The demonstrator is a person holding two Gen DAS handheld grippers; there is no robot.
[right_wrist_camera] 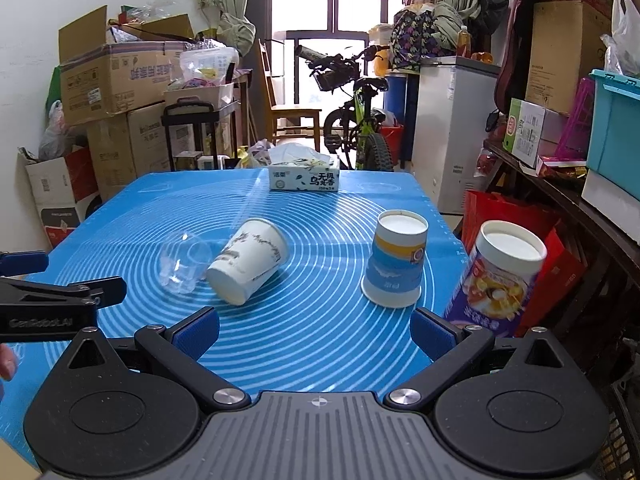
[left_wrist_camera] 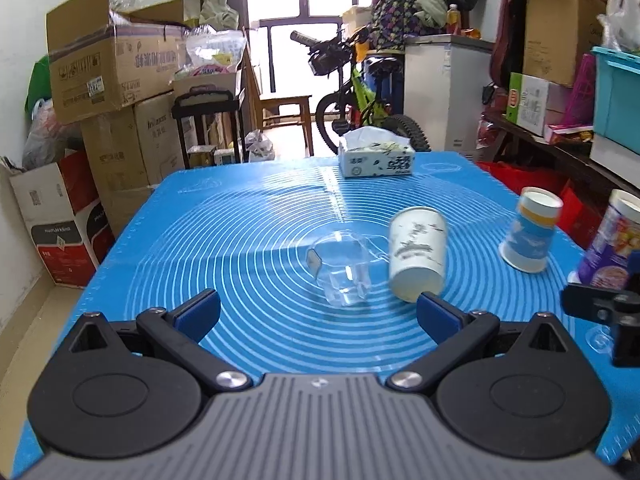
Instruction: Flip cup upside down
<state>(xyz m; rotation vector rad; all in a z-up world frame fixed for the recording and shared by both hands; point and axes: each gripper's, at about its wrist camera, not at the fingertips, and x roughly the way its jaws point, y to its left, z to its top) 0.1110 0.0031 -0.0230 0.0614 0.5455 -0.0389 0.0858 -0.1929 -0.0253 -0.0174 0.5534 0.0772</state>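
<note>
A white paper cup [left_wrist_camera: 418, 254] with grey print lies on its side on the blue mat [left_wrist_camera: 256, 216], mouth toward me; it also shows in the right wrist view [right_wrist_camera: 248, 266]. A clear plastic cup [left_wrist_camera: 340, 270] lies on its side just left of it, touching or nearly touching it, and shows in the right wrist view [right_wrist_camera: 185, 264]. A blue and white paper cup [left_wrist_camera: 530, 236] stands upside down to the right [right_wrist_camera: 396, 264]. My left gripper [left_wrist_camera: 318, 314] is open and empty, just short of the two lying cups. My right gripper [right_wrist_camera: 314, 326] is open and empty.
A tissue box [left_wrist_camera: 376, 158] sits at the mat's far edge [right_wrist_camera: 304, 178]. A tall printed canister [right_wrist_camera: 498, 280] stands at the mat's right edge. Cardboard boxes [left_wrist_camera: 100, 80] stack at left, a bicycle [left_wrist_camera: 360, 96] and shelves behind and right.
</note>
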